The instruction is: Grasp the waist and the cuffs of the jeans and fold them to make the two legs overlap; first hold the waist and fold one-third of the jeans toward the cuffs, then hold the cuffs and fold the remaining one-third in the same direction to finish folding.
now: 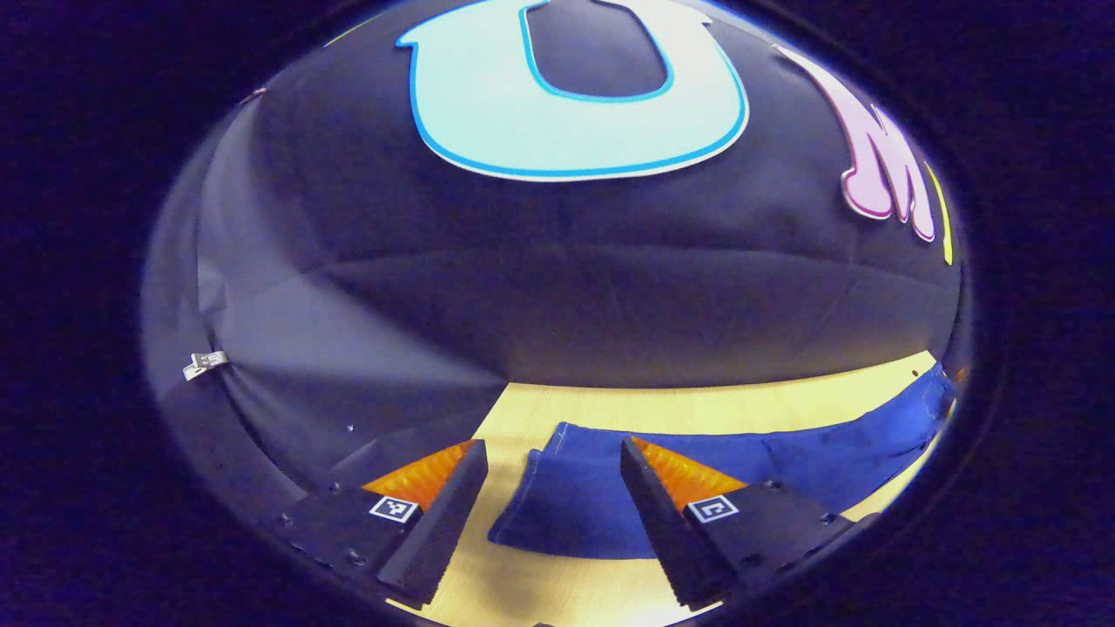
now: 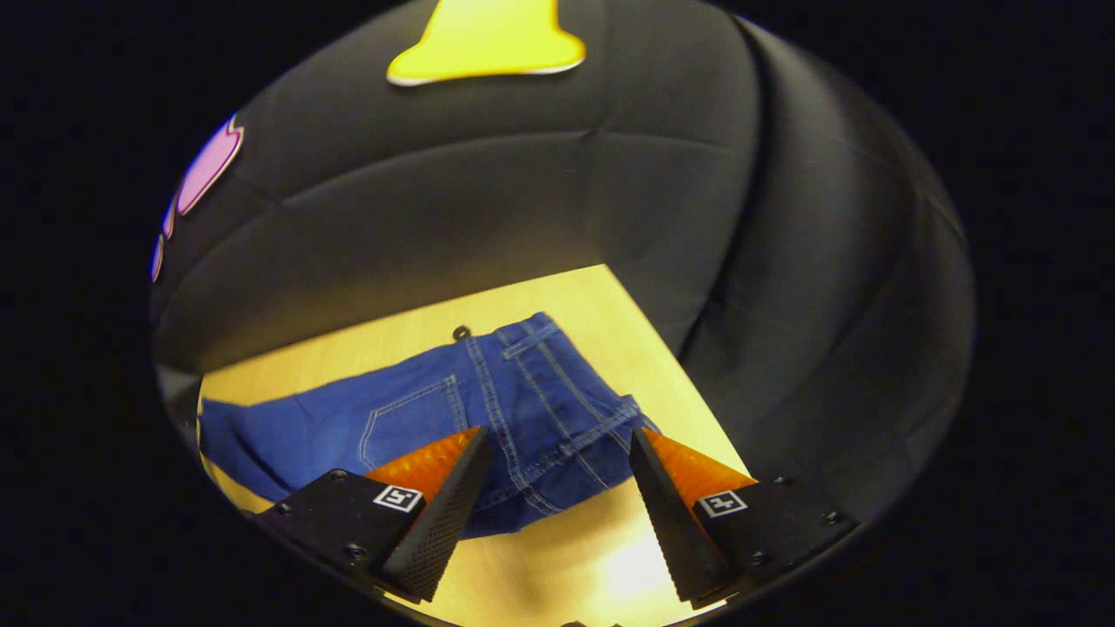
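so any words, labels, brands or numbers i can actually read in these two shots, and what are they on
None can be read.
Square black-and-white marker patches on the left gripper and right gripper: patterns, not words.
Small white tag on the dark cloth at the left of the left gripper view: too small and blurred to read.
Jeans on the table: stitching and a button, no legible brand.

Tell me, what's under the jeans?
The jeans lie flat on a light wooden table, which shows all around them. Anything beneath the cloth is hidden.
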{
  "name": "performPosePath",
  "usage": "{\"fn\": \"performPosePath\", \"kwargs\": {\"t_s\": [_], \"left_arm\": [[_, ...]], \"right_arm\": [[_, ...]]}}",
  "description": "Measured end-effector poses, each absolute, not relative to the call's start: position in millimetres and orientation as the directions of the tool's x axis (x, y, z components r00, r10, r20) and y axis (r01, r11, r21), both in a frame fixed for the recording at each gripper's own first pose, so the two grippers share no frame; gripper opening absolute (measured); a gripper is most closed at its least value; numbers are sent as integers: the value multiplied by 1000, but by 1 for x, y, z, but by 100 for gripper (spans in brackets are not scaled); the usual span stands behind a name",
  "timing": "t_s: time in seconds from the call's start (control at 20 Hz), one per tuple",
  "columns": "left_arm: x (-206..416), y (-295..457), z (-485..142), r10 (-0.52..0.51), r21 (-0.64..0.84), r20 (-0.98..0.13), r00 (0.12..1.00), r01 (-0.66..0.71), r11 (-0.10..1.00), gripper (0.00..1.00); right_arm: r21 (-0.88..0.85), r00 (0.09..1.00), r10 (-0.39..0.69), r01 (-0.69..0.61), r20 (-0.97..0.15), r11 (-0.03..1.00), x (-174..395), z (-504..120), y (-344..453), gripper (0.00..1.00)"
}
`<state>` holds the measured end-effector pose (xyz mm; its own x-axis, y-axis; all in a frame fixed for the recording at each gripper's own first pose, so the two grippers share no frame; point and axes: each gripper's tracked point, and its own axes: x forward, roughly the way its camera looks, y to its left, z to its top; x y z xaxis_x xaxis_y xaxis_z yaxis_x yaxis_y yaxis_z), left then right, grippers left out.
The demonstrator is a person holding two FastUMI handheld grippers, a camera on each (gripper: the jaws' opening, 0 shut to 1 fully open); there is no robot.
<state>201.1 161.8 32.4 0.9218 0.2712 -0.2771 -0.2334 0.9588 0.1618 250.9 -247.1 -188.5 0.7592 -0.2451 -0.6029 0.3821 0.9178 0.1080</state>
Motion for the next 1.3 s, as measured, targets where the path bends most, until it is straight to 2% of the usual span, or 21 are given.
{"fn": "performPosePath", "kwargs": {"t_s": [0.2,0.45,0.75,0.95,1.0,1.05,1.1,1.15,1.25,1.3], "left_arm": [[166,145,31,233,84,-266,935,-219,972,97],[131,81,16,162,16,-303,939,-165,986,97],[130,53,4,130,-14,-342,931,-144,989,97],[134,40,-5,111,-51,-359,927,-139,989,97],[134,37,-7,101,-56,-367,925,-131,990,97],[137,35,-12,97,-57,-377,921,-128,990,97],[138,32,-16,97,-57,-384,918,-129,990,97],[139,30,-19,95,-59,-389,916,-128,990,98],[140,28,-25,91,-71,-398,913,-129,989,97],[140,27,-29,91,-78,-404,910,-133,988,97]], "right_arm": [[135,765,-320,466,-559,875,243,-199,-258,99],[228,732,-414,602,-541,765,245,-211,-279,99],[270,707,-405,636,-580,722,252,-246,-280,99],[279,726,-437,637,-531,719,257,-247,-281,98],[286,730,-414,624,-544,727,261,-252,-277,87],[288,743,-415,614,-525,735,267,-250,-276,72],[296,750,-403,604,-525,740,270,-255,-273,72],[314,760,-388,594,-521,740,273,-256,-268,51],[296,773,-394,578,-497,760,276,-251,-271,23],[284,777,-397,571,-487,770,273,-249,-270,28]]}}
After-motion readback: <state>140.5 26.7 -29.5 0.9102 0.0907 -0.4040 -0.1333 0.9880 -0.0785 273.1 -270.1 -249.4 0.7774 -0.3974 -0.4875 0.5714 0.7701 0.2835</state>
